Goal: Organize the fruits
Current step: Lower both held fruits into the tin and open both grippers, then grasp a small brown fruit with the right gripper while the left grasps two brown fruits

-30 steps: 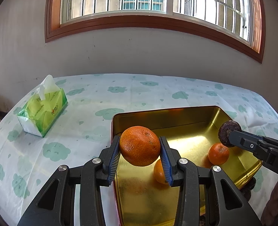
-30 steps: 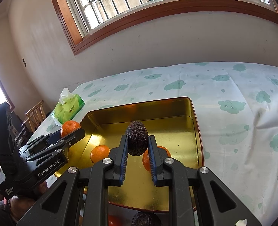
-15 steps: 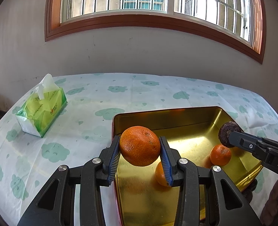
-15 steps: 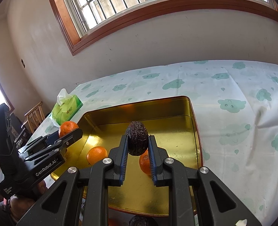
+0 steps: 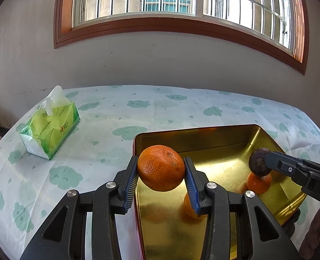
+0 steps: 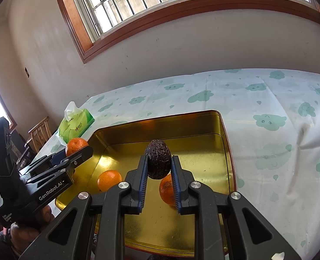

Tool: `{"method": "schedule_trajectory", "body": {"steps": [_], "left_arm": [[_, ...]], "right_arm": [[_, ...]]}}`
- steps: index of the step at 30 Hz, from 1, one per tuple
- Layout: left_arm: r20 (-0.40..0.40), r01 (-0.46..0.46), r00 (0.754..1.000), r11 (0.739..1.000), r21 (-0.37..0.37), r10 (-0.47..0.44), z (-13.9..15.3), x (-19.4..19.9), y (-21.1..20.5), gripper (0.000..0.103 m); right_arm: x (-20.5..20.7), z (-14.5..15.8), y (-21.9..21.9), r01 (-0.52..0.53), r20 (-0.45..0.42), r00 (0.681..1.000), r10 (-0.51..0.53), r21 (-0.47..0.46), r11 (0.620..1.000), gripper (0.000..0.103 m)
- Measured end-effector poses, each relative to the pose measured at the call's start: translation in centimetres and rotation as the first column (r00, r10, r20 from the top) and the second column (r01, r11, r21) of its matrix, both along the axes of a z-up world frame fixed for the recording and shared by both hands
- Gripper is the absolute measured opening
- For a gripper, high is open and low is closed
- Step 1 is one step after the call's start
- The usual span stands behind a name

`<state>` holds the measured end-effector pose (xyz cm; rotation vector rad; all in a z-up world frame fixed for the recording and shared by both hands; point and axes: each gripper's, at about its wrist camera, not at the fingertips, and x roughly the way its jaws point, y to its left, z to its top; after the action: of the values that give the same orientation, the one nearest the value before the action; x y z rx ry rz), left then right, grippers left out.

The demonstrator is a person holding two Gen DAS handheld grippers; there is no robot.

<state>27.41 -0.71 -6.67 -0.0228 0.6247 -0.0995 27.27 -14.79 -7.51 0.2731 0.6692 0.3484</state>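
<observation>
my left gripper is clamped on an orange above the gold tray. my right gripper is opening around the dark wrinkled fruit; the pads seem to touch it. two oranges lie inside.

The left gripper angles downward, its jaws clamped on an orange, while the right gripper, likewise angled, is opening its jaws around a dark fruit.
</observation>
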Motion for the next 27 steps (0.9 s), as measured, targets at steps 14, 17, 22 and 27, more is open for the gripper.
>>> {"method": "schedule_trajectory", "body": {"steps": [14,17,22,27], "left_arm": [[0.086,-0.075,0.993,0.997,-0.011,0.076,1.7,-2.4,2.2,0.077],[0.068,-0.114,0.991,0.993,-0.043,0.117,1.7,-3.5,4.1,0.077],[0.034,-0.154,0.987,0.986,-0.059,0.156,1.3,-6.6,6.4,0.077],[0.017,-0.149,0.989,0.989,-0.025,0.149,0.5,-10.7,7.6,0.077]], "right_arm": [[-4.7,2.2,0.8,-0.198,0.031,0.980,0.196,0.059,0.979,0.028],[-7.4,2.2,2.1,-0.287,0.010,0.958,0.286,0.030,0.958,0.028],[-10.7,1.0,5.6,-0.395,-0.058,0.918,0.393,-0.024,0.918,0.028],[-11.3,-1.5,8.1,-0.413,-0.131,0.907,0.401,-0.081,0.907,0.028]]}}
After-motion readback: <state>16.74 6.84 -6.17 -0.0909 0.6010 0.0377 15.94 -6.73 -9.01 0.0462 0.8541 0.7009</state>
